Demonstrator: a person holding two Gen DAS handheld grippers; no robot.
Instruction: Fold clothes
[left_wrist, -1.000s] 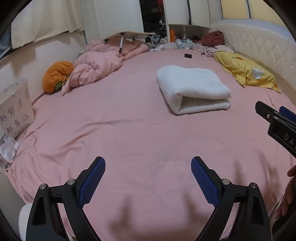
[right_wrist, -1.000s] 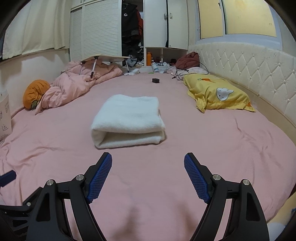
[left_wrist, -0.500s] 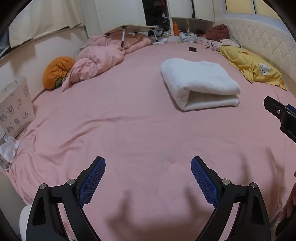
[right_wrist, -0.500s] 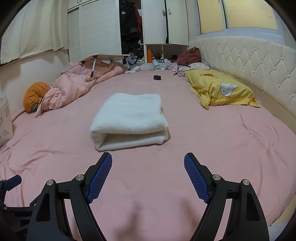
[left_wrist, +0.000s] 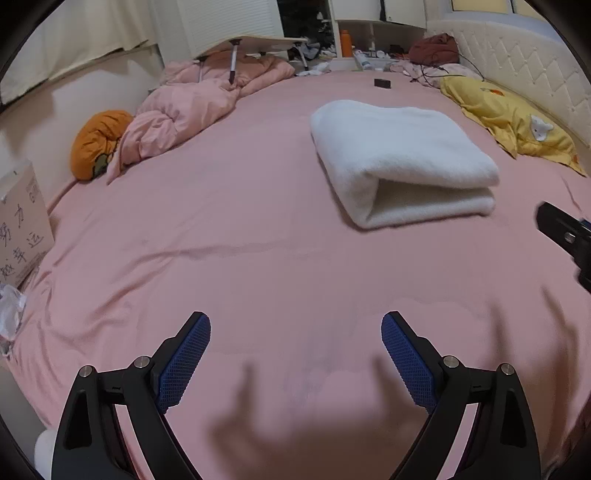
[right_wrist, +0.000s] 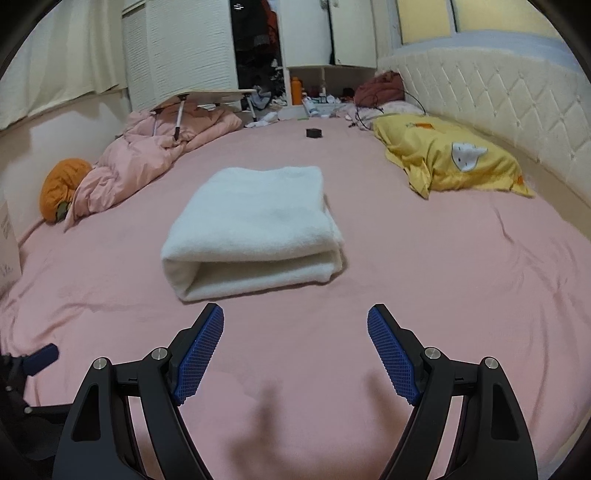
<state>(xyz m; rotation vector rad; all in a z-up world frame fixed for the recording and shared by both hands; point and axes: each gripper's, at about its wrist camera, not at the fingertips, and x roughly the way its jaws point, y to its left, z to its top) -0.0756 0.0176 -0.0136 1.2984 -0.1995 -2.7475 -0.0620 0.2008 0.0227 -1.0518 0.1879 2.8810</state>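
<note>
**Folded white towel lies ahead of two empty, wide-open grippers**

The white towel (right_wrist: 251, 225) lies folded on the pink bedsheet (right_wrist: 424, 277), near the middle of the bed, its rounded fold and layered open end facing the cameras. In the right wrist view it sits just beyond the fingertips and somewhat left of centre, its near edge close to the tip of the left-hand blue pad (right_wrist: 199, 354) but apart from it. In the left wrist view the same towel (left_wrist: 399, 155) lies farther off, up and to the right of the finger line, with a broad stretch of bare sheet (left_wrist: 221, 240) between it and the pads.

The right gripper (right_wrist: 295, 321) is spread wide with nothing between its fingers; both hover over the sheet and cast shadows on it. The left gripper (left_wrist: 295, 328) is likewise spread wide and empty. Part of the right gripper shows at the right edge of the left view, to the right of the towel and apart from it.

Farther out, a yellow pillow (right_wrist: 454, 158) lies beside the quilted headboard (right_wrist: 498, 96), right of the towel. A rumpled pink duvet (right_wrist: 147, 158) and an orange cushion (right_wrist: 61, 184) lie to the left. A small black object (right_wrist: 314, 133) rests on the sheet beyond the towel, before the white wardrobe (right_wrist: 184, 48).
</note>
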